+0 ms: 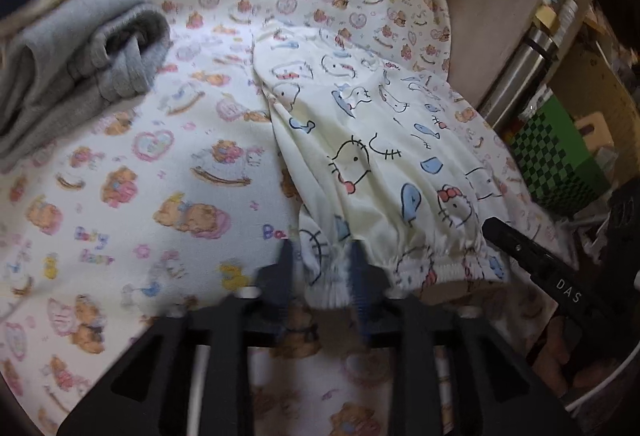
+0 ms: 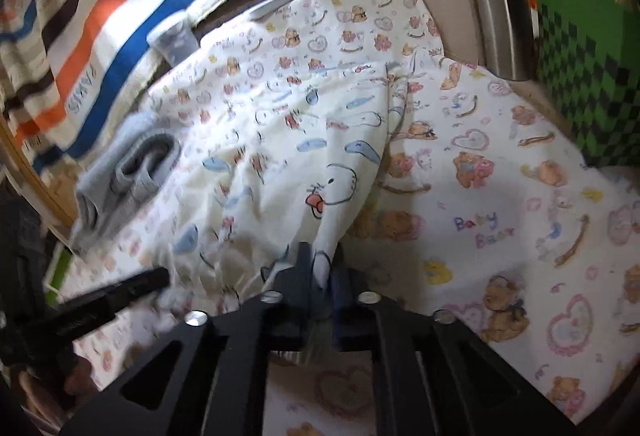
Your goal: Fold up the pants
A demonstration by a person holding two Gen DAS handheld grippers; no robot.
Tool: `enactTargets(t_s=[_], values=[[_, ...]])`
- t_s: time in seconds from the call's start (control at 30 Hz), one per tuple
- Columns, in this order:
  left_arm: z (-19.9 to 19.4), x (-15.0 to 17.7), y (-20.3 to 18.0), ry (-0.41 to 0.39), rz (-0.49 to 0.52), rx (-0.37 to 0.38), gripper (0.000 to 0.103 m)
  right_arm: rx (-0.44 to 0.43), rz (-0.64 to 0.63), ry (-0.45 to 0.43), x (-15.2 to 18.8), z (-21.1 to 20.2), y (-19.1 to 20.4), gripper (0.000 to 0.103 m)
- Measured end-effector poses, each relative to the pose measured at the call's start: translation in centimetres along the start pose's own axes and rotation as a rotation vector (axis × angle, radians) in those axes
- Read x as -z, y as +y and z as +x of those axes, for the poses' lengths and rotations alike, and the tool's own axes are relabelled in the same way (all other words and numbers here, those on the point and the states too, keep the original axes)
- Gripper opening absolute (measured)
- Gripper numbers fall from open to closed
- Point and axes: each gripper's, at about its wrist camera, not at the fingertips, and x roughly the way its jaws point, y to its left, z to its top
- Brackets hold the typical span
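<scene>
"Baby Bear" is printed on the bear-patterned sheet (image 2: 484, 228). "DAS" is lettered in white on the right tool (image 1: 568, 290).

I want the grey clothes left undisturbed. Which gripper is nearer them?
Left. The left gripper holds the pants on the side toward the grey clothes; the right gripper holds the far side.

Cream cartoon-print pants (image 1: 384, 140): thin matt cloth. Grey folded garment (image 1: 92, 72): coarse knit. Silver cylindrical flask (image 2: 496, 0): glossy brushed metal.
</scene>
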Motion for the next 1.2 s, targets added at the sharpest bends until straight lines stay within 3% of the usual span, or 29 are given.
enactTargets(t_s=[0.07, 0.23, 0.3, 0.37, 0.57, 0.73, 1.03, 1.2], values=[[-0.7, 0.5, -0.3, -0.026, 0.044, -0.046, 0.043, 0.028, -0.049, -0.006, 0.5, -0.4, 0.3, 0.030], [-1.4, 1.1, -0.6, -0.035, 0.123, -0.092, 0.044, 0.096, -0.162, -0.047, 1.3, -1.7, 1.1, 0.032], [-1.2, 1.5, -1.0, -0.031, 0.178, -0.118, 0.044, 0.105, -0.198, -0.062, 1.3, -2.2, 1.6, 0.037], [-1.1, 1.9, -1.3, -0.024, 0.216, -0.129, 0.044, 0.114, -0.238, -0.087, 1.4, -2.8, 2.1, 0.049], [-1.1, 2.7, -1.1, -0.024, 0.272, -0.176, 0.044, 0.189, -0.322, -0.153, 2.0, -3.5, 3.0, 0.049], [0.0, 2.5, -1.3, -0.009, 0.269, -0.143, 0.041, 0.187, -0.309, -0.140, 2.1, -2.7, 2.8, 0.041], [0.7, 1.5, -1.5, -0.040, 0.217, -0.131, 0.041, 0.170, -0.287, -0.146, 1.9, -2.1, 3.1, 0.040], [0.8, 1.2, -1.4, -0.043, 0.199, -0.116, 0.032, 0.160, -0.285, -0.151, 1.7, -1.8, 3.4, 0.040]])
